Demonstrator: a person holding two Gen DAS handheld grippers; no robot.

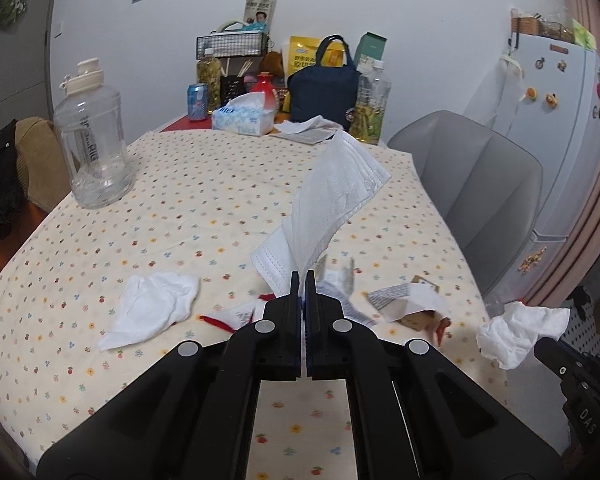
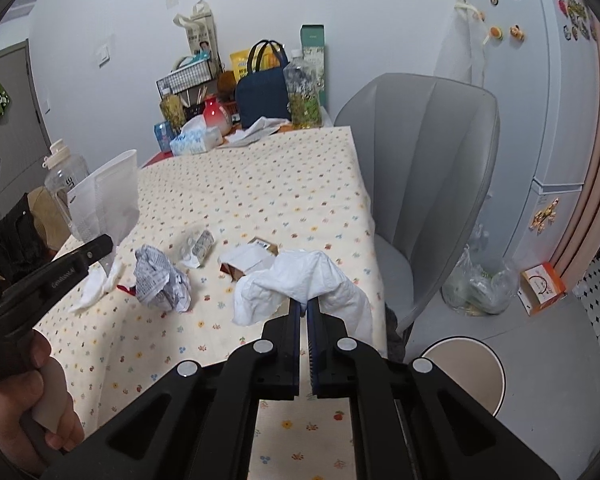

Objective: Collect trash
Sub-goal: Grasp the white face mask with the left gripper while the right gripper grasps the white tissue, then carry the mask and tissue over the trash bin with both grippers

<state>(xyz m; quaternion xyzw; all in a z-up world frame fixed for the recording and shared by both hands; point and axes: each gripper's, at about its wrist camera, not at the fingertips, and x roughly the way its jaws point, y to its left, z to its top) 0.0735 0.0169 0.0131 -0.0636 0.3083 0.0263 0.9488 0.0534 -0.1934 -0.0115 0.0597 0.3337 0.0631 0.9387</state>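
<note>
My left gripper is shut on a white face mask and holds it up above the flowered tablecloth; the mask also shows in the right wrist view. My right gripper is shut on a crumpled white tissue, held near the table's right edge; it shows in the left wrist view. On the cloth lie another white tissue, a crumpled printed paper, a blister pack, a torn brown carton and a red scrap.
A large clear water jug stands at the table's left. A tissue box, can, bottles and a navy bag crowd the far end. A grey chair is at the right, with a round bin, plastic bag and fridge beyond.
</note>
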